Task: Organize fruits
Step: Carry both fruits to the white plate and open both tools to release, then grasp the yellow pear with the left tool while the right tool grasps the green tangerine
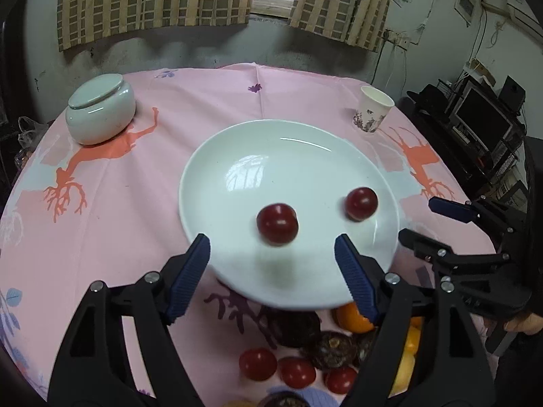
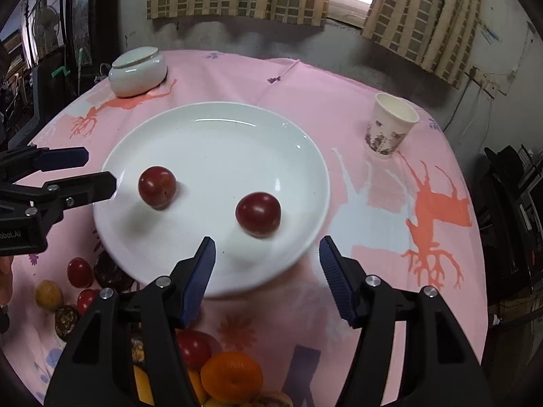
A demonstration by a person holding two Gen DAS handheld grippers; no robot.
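Observation:
A white plate (image 1: 305,135) sits mid-table and holds two dark red plums: one (image 1: 277,224) just beyond my open, empty left gripper (image 1: 273,249), one (image 1: 361,203) to its right. In the right wrist view the plate (image 2: 217,125) shows the same plums, one (image 2: 157,187) at left, one (image 2: 258,214) just ahead of my open, empty right gripper (image 2: 268,249). The plums look slightly blurred. Loose fruit lies near the plate's near edge: red plums (image 1: 258,363), an orange (image 2: 231,376), dark brown fruits (image 1: 331,349), yellow fruit (image 2: 49,294).
A lidded white jar (image 1: 100,108) stands at the far left on the pink tablecloth (image 1: 135,203). A paper cup (image 1: 373,108) stands at the far right. The right gripper's fingers (image 1: 451,208) show at the left view's right edge. Shelving stands off the table's right.

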